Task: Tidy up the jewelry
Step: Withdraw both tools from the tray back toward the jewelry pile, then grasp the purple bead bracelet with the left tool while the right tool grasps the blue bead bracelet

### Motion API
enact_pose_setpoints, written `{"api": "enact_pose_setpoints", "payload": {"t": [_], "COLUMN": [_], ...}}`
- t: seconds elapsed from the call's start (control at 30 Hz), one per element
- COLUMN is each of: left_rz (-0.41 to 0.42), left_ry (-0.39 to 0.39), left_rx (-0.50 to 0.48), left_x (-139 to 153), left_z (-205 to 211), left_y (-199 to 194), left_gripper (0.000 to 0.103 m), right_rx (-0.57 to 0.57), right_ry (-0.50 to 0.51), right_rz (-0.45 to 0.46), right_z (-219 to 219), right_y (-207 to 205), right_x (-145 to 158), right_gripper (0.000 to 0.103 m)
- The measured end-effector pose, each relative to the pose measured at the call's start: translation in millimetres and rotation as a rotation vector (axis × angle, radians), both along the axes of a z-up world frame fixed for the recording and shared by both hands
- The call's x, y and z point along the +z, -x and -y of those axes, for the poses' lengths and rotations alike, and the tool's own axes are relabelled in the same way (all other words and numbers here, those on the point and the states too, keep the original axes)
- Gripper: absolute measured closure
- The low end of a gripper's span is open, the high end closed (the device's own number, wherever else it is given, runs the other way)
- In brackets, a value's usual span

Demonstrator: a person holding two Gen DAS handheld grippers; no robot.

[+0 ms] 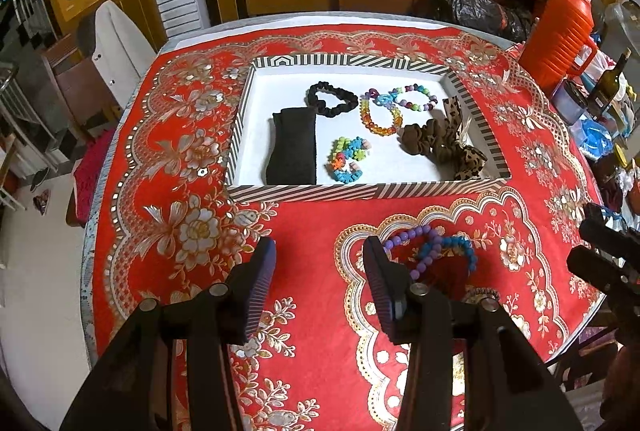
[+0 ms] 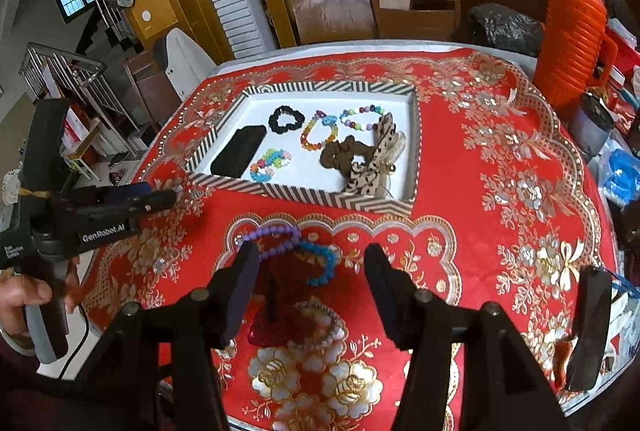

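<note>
Your right claw gapes wide, empty; the purple beads and blue beads lie between its fingers. Your left claw, wide and empty, has them just right.

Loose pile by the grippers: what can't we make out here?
- Purple bead bracelet: left wrist view, near end behind that gripper's finger.
- Dark red item: right wrist view, blurred, type unclear.
- Pale beaded bracelet: partly under that item.
- Leopard scrunchie: tray wall hides its lower edge.
</note>
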State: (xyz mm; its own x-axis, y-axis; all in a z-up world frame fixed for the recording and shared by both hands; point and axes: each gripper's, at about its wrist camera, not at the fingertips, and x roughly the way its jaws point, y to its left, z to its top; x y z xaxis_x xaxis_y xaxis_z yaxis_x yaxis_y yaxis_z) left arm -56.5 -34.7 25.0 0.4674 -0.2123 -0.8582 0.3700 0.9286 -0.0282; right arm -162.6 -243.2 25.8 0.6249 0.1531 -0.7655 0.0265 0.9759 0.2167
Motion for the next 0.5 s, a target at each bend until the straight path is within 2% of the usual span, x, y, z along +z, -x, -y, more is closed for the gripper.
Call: {"api": "enact_pose_setpoints", "payload": {"t": [0.33,0.5], "left_rz": [0.0,-0.037], "left_ry": [-0.003,0.034], "left_rx": [-0.012,-0.021], "left_x": [-0.6,-8.7], "left_z": [-2.0,-4.6], "left_y": [1.4,-1.2], "left_gripper": [0.075,0.075], "right_rx": [-0.013,-0.02], "right_ry": [-0.002,-0.002], "right_rz": [-0.011,-0.036], "right_z": [-1.4,1.5], "right_y": [3.6,4.2], "right_x": [-5.8,-18.1], "right_gripper": [0.046,0.046]}}
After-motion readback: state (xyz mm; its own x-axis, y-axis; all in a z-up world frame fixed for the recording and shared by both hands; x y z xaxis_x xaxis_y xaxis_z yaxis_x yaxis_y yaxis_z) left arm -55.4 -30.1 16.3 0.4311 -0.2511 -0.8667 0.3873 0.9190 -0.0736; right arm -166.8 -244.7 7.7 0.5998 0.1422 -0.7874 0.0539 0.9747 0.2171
